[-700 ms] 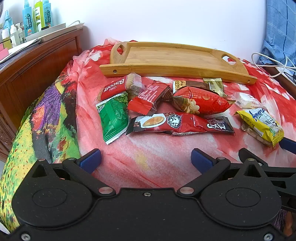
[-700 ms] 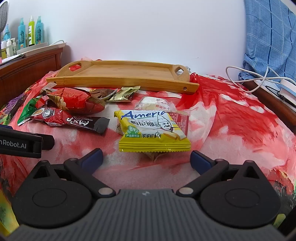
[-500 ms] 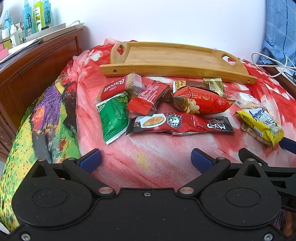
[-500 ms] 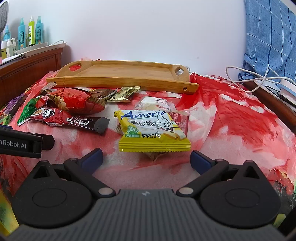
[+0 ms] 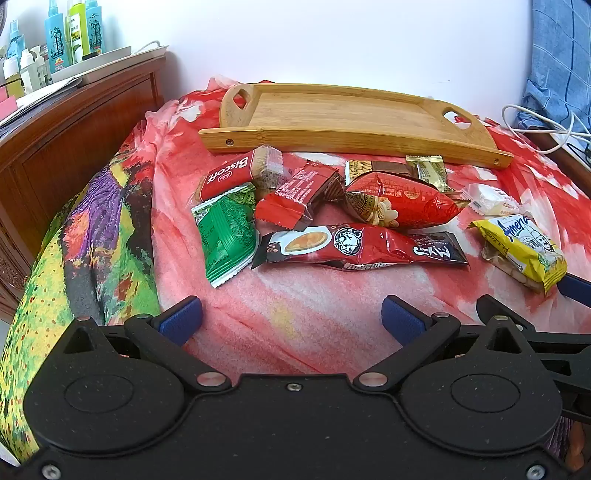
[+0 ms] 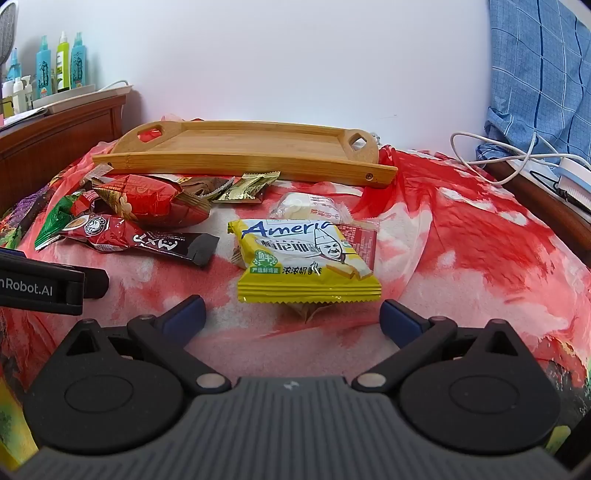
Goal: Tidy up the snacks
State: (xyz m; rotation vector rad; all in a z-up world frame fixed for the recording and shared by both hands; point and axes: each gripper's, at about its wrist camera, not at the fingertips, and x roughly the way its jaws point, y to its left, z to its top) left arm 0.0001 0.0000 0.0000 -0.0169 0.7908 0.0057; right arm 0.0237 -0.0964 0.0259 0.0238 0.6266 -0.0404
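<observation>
Presently, the right hand-held gripper [image 6: 291, 314] stands wide and empty just short of the yellow cracker packet [image 6: 304, 264] on the bed [image 6: 461, 240], while the left hand-held gripper [image 5: 291, 314] gapes likewise before the long red sachet [image 5: 360, 248]. Best practice is probably to straddle the yellow packet across its narrow width and pinch without snagging the bedcover. The wooden tray [image 6: 243, 160] waits empty behind the snacks.

Landmark: wooden tray [image 5: 347, 114], lying on the bedspread [image 5: 295, 302] toward the wall.
- In front of the tray, left end: Biscoff packet [image 5: 229, 175]; nearer still, green packet [image 5: 225, 240].
- In front of the tray, centre: nut bag [image 5: 402, 205], partly over a small wrapper [image 5: 428, 171]; nearer, long coffee sachet [image 5: 362, 247].
- In front of the tray, right end: pale wrapped cake [image 6: 310, 206], then cracker packet [image 6: 306, 264] nearer.
- Left of the tray: wooden cabinet [image 5: 74, 136] bearing bottles [image 5: 74, 33].
</observation>
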